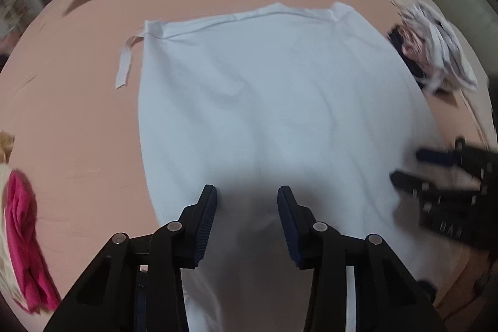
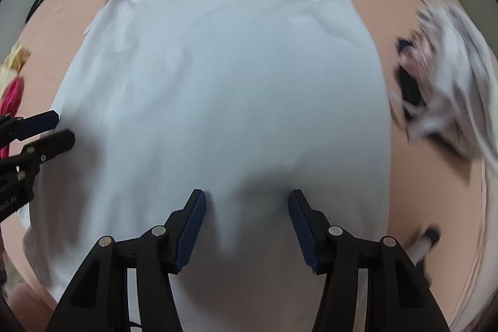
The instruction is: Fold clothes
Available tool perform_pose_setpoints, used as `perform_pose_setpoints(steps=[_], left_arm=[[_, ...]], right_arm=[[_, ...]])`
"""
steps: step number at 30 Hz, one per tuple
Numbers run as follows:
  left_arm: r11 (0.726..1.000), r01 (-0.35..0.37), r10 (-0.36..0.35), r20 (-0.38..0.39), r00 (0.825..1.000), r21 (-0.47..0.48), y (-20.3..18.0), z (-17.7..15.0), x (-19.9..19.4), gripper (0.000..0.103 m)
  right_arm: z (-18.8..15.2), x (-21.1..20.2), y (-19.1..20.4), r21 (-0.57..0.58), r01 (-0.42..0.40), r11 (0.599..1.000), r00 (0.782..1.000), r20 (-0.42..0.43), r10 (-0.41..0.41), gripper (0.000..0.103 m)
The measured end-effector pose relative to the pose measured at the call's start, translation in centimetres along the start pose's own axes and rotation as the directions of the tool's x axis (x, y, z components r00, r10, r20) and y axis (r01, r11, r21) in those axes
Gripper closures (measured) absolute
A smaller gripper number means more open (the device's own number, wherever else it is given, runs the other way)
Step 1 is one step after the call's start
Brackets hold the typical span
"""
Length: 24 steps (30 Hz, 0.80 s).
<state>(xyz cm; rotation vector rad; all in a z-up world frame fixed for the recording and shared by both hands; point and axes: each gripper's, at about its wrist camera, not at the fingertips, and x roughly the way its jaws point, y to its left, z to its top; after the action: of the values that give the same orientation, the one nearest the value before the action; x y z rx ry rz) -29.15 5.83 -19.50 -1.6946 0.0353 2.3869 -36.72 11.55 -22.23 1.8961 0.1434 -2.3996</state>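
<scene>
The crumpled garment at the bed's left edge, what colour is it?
Bright pink garment, lying against something cream; clearest in the left wrist view.

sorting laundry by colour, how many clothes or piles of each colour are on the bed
Pale blue garment, spread flat: 1
Pink garment, at the left edge: 1
Crumpled white and dark pile, on the right: 1
Cream or yellowish cloth beside the pink one, mostly out of view: 1
Total: 4
</scene>
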Motion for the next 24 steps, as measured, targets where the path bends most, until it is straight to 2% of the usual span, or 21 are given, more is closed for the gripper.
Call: perform_pose_setpoints(steps=[2,6,9,11,13,15,17,18,19,21,23,24], left_arm=[[0.998,0.02,-0.022,-0.026,0.999,-0.059,0.9,1.2,0.3,0.065],[0.996,-0.06,0.057,-0.04,0.998,-0.065,0.4,-0.9,1.0,0.064],[0.997,-0.07,0.07,0.014,0.997,-0.042,0.2,-1.6,0.5,0.064],[0.995,-0.092,0.094,0.077,0.993,-0.031,0.4,-2.5,-1.2,0.064],[0.996,-0.085,0.09,0.166,0.982,-0.039,0.5,-3.9,-3.5,0.064],[0.998,-0.062,0.067,0.208,0.976,-0.031,0.3,-5.4,-5.0,0.064],[0.995,-0.079,0.087,0.132,0.987,-0.059,0.0,-7.6,-5.2,0.064],[0.995,-0.075,0.08,0.083,0.993,-0.069,-0.3,-8.7,-4.8,0.064],[0.996,-0.073,0.075,0.043,0.996,-0.06,-0.6,-9.9,-4.2,0.064],[0.994,-0.107,0.107,-0.023,0.994,-0.029,-1.3,-12.2,-2.9,0.064],[0.989,-0.145,0.145,-0.009,0.989,-0.016,-1.7,-14.4,-3.4,0.063],[0.989,-0.148,0.148,-0.011,0.989,-0.026,-1.7,-15.5,-4.0,0.063]], right_arm=[[-0.1,-0.1,-0.5,0.038,0.022,0.999,0.999,0.025,-0.023,0.048],[-0.4,0.6,-1.1,0.049,0.047,0.998,0.998,0.044,-0.049,0.048],[-1.4,0.7,-1.8,0.045,0.045,0.998,0.997,0.065,-0.048,0.048],[-2.3,0.0,-2.4,0.039,0.037,0.999,0.994,0.1,-0.04,0.048],[-3.0,-1.1,-3.6,0.055,0.037,0.998,0.989,0.144,-0.045,0.048],[-4.6,-3.6,-4.7,0.083,0.026,0.996,0.972,0.23,-0.045,0.048],[-6.5,-6.7,-5.1,0.1,0.015,0.995,0.953,0.301,-0.044,0.048],[-7.3,-7.0,-5.5,0.121,0.039,0.992,0.956,0.285,-0.072,0.048],[-8.9,-6.6,-5.9,0.15,0.057,0.987,0.968,0.232,-0.091,0.048],[-11.3,-3.7,-6.0,0.134,0.028,0.991,0.987,0.151,-0.048,0.048],[-13.7,-2.4,-6.7,0.098,0.066,0.993,0.99,0.115,-0.078,0.047],[-15.3,-2.8,-7.1,0.096,0.065,0.993,0.988,0.135,-0.078,0.044]])
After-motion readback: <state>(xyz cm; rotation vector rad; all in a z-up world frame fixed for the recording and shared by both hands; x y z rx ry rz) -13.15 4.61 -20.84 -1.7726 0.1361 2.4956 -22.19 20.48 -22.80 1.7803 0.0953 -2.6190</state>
